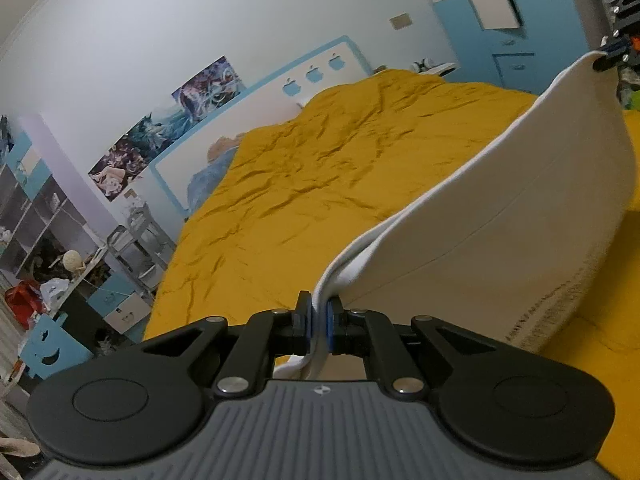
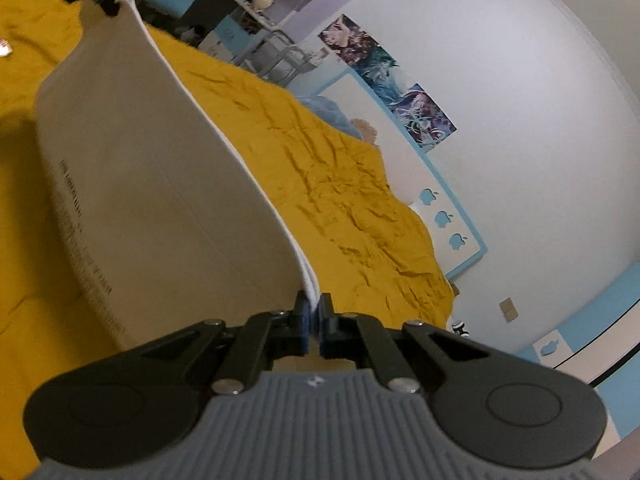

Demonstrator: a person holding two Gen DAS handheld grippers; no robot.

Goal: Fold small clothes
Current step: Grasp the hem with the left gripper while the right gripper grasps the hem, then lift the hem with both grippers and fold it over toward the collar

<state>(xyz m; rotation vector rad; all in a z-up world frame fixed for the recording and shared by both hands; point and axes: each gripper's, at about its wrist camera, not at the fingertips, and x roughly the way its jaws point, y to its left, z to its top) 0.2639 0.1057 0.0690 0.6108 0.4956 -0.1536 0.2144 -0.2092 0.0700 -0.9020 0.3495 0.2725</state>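
Note:
A small cream-white garment (image 1: 500,216) with a ribbed white waistband hangs stretched between my two grippers above a yellow bedspread (image 1: 312,184). My left gripper (image 1: 319,316) is shut on one end of the waistband. My right gripper (image 2: 314,316) is shut on the other end. In the left wrist view the right gripper (image 1: 608,58) shows at the far upper right, pinching the cloth. In the right wrist view the left gripper (image 2: 108,0) shows at the upper left, and the garment (image 2: 152,184) hangs down toward the bedspread (image 2: 340,184). A line of dark print runs along its lower hem.
The bed has a white and blue headboard (image 1: 256,96) against a white wall with posters (image 1: 168,128). Shelves and clutter (image 1: 44,248) stand beside the bed. Blue cupboards (image 1: 500,32) stand at the far right.

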